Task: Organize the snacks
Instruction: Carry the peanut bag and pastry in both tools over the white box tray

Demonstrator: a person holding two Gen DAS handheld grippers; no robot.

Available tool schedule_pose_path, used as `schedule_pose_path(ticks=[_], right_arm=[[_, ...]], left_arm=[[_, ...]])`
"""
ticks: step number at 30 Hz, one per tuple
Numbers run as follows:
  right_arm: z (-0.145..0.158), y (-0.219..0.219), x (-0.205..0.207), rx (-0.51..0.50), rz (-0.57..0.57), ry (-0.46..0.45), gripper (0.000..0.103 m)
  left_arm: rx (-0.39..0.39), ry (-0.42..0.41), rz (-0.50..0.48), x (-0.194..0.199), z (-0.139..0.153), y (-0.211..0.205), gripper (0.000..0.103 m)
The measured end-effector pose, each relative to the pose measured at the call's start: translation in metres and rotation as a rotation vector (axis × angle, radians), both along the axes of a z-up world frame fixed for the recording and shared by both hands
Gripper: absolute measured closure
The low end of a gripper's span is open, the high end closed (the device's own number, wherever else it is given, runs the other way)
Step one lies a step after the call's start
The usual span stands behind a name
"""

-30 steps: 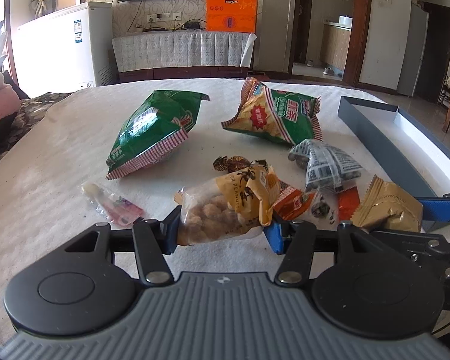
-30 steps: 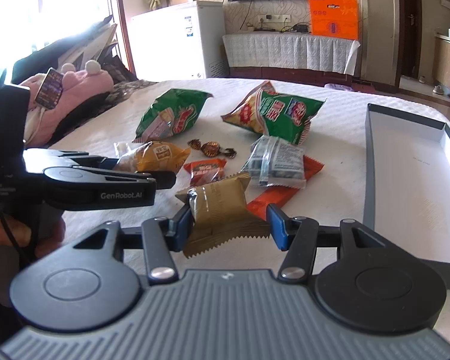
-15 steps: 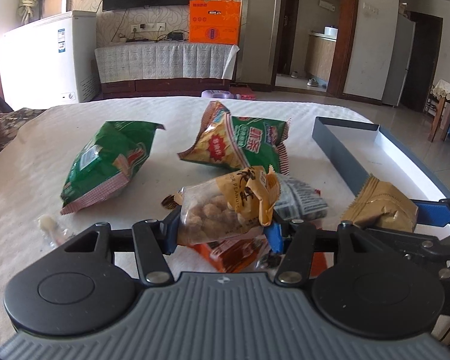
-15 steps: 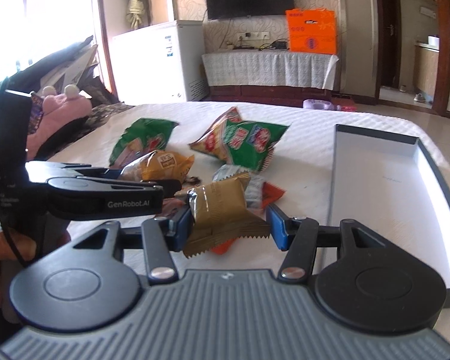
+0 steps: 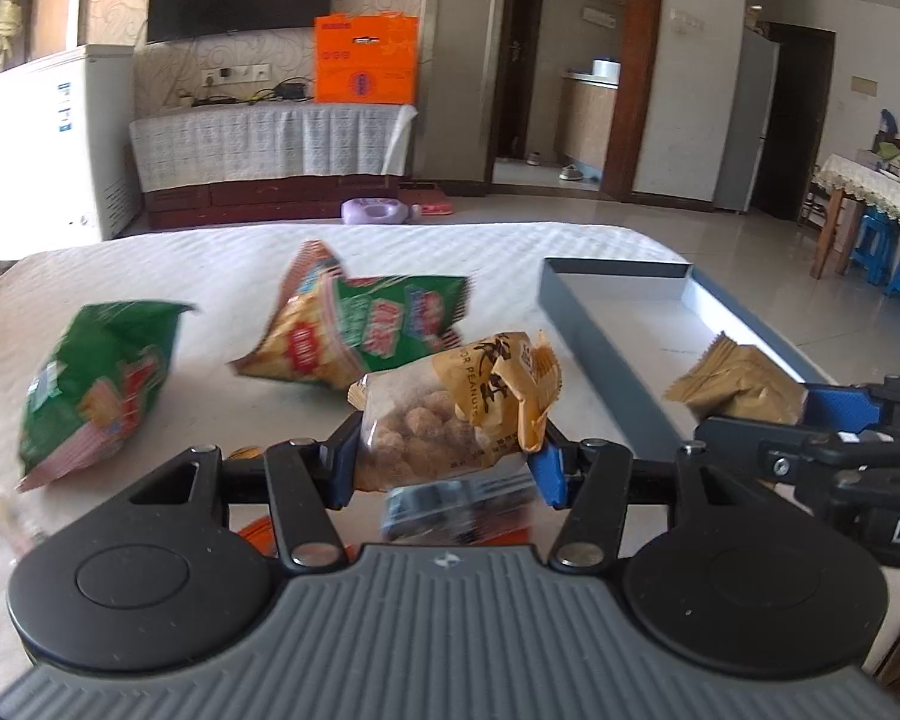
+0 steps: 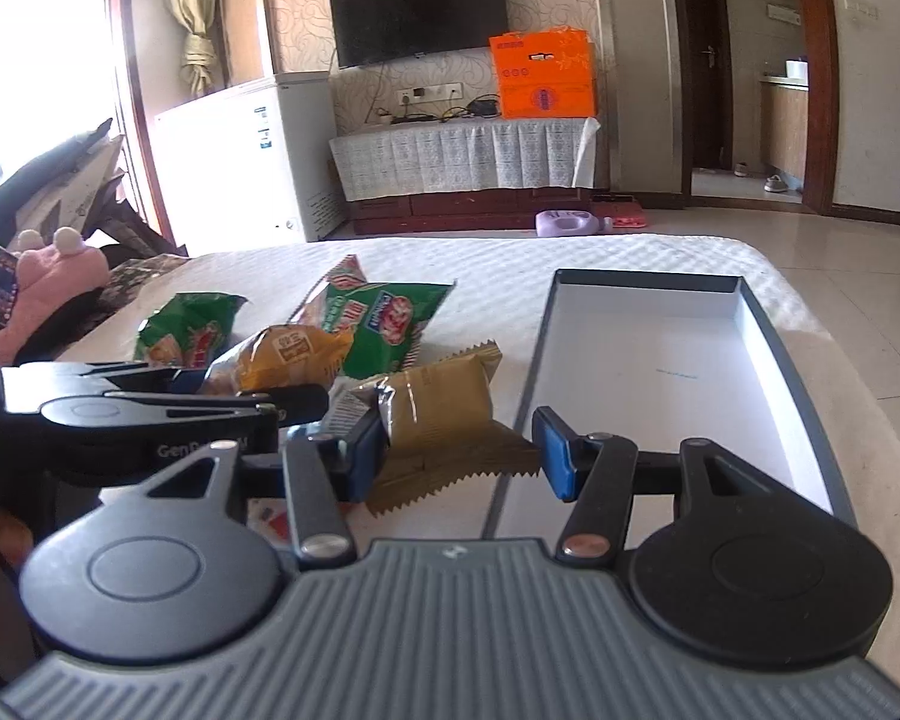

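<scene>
Two tools: left tool [image 5: 444,459] clamps peanut bag [image 5: 450,414]; right tool [image 6: 459,450] clamps tan packet [image 6: 444,414].

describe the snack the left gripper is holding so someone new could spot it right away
Start at the long grey tray on the white table, then look left of it to the left gripper. Pinched between its blue pads is the peanut bag. Unlike the green chip bags behind it, its lower half is clear, showing round brown coated nuts under a tan printed top.
</scene>
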State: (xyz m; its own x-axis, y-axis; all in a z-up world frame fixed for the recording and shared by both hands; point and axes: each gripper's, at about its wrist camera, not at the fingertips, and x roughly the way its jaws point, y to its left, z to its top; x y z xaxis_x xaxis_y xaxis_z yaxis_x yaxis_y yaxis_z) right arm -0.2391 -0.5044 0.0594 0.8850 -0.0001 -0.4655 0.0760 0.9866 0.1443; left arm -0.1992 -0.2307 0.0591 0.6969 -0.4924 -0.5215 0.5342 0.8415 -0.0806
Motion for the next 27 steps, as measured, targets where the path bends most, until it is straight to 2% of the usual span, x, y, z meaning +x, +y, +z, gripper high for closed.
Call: schedule_pose_path(ticks=[11,27], right_arm=[[-0.009,-0.046,0.002,0.002,-0.109,0.036,0.047],[-0.024,-0.089,0.023,-0.019,-0.169,0.124,0.046]], left_arm=[[-0.025,-0.014,-0.105,0.011,0.000,-0.066,0.042],[-0.062,0.002,-0.202,0.044,-0.006,-0.143,0.042]])
